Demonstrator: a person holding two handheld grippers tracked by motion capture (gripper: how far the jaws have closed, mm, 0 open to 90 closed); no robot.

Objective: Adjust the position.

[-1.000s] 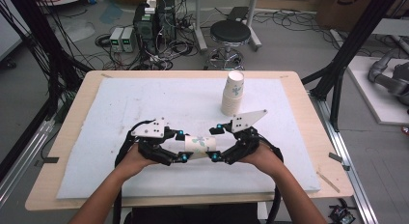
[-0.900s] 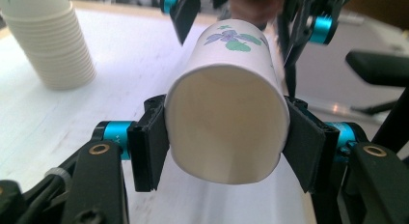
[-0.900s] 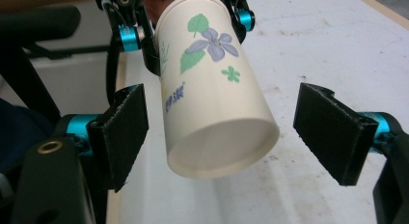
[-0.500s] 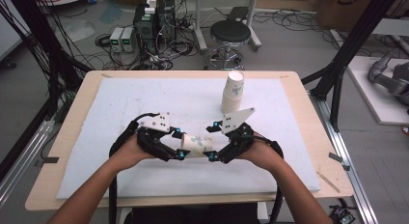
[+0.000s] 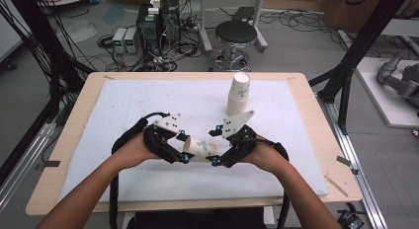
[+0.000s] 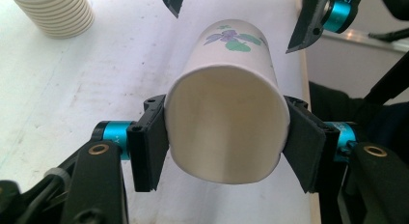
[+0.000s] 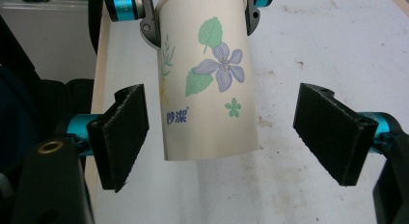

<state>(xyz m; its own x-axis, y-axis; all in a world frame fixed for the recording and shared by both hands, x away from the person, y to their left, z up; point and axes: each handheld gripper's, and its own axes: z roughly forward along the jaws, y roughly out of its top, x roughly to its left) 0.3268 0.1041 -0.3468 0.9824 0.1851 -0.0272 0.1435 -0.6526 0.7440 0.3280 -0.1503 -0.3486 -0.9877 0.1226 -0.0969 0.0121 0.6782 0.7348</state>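
Observation:
A white paper cup [image 5: 200, 147] with a purple flower print lies on its side in the air between my two hands, low over the near middle of the mat. My left gripper [image 6: 224, 147] is shut on it, one pad on each side of the open rim, which is pressed slightly oval. In the right gripper view the cup [image 7: 207, 84] points its base end towards me. My right gripper [image 7: 236, 137] stands open around that end, with a gap between each pad and the cup. In the high view the left gripper [image 5: 184, 149] and right gripper [image 5: 217, 155] face each other.
A stack of nested paper cups [image 5: 238, 95] stands upright at the back right of the white mat [image 5: 148, 100], also seen as ribbed rims [image 6: 53, 11] in the left gripper view. The wooden table's edge [image 5: 74, 115] frames the mat. A stool and cables are on the floor behind.
My left hand has lifted the cup a little and drawn slightly away from me. The right hand has stayed close around the cup's base end.

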